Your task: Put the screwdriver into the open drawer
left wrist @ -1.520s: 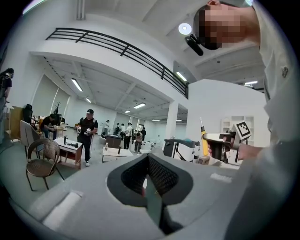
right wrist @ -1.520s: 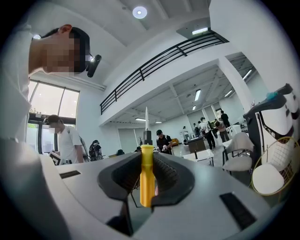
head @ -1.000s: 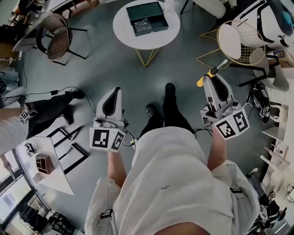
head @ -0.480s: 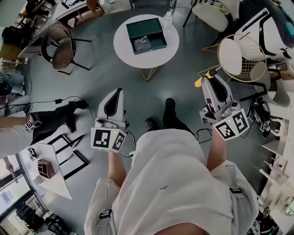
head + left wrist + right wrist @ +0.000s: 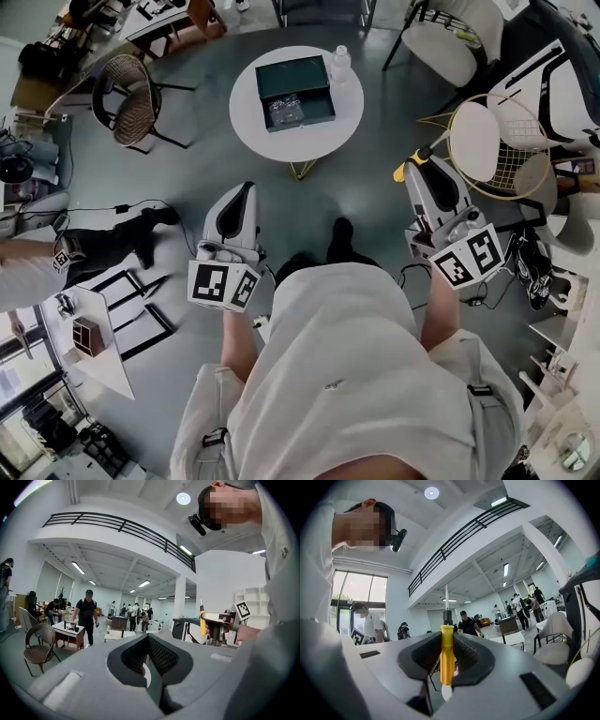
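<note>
Screwdriver (image 5: 446, 645): where is it?

Clamped in the right gripper (image 5: 446, 656). Its yellow handle sits crosswise between the two ribbed pads, and the black collar and thin metal shaft stick out above them.

Does the head view show it too?

Only in part. The yellow handle pokes out beside the tip of the right gripper (image 5: 421, 165), over the grey floor (image 5: 187, 159).

So those jaws are closed on the handle?

Yes, held narrow by it, with a pad pressing each side.

And the left gripper (image 5: 148, 654)?

Its pads meet at the tip and nothing is between them. In the head view, the left gripper (image 5: 243, 190) is held out in front of the person, level with the right one and well apart from it.

Where is the drawer (image 5: 295, 89)?

It lies on a round white table (image 5: 328, 131) ahead of the person, a dark green box with its top open. Something shiny (image 5: 282, 110) lies inside, though I cannot tell what. A clear bottle (image 5: 340, 64) stands just beside it on the table.

How far is the screwdriver from the drawer?

Well apart, with bare floor between the grippers and the table.
</note>
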A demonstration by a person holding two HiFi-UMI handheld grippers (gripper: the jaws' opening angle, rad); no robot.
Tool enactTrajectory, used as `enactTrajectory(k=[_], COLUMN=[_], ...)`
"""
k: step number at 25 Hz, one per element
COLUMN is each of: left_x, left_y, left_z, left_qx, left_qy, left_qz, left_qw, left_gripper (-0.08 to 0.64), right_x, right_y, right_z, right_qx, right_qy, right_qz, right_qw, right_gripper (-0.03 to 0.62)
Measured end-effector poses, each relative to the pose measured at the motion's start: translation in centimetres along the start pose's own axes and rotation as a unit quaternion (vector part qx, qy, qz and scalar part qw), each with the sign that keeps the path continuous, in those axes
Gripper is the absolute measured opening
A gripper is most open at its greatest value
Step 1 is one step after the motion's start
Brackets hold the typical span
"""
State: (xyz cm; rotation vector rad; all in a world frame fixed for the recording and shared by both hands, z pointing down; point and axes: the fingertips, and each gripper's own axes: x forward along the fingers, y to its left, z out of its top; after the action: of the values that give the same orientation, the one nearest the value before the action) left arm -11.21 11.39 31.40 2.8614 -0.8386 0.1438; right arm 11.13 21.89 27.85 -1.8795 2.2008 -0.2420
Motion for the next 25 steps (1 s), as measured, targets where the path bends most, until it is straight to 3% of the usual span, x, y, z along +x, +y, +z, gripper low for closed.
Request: enactTrajectory(k=[10,25], left_x=[3.1,5.5], left_y=[-2.3,-1.0], left_z=[-0.8,-0.9], left_qx=[-0.005,-0.002], left_qy=[0.014,0.024], left_qz=[0.03,0.014], left_qw=[0.9994,0.9996], left_gripper=[0.011,0.011], right_x=[0.3,2.4], right_y=[-4.7,-5.3], right_z=[-0.3,-1.4], right_qx=[0.015,0.024], right_qy=[0.018,0.032], right_qz=[0.025,0.017], right_qw=[0.999,0.999], right_gripper=[0.084,0.084])
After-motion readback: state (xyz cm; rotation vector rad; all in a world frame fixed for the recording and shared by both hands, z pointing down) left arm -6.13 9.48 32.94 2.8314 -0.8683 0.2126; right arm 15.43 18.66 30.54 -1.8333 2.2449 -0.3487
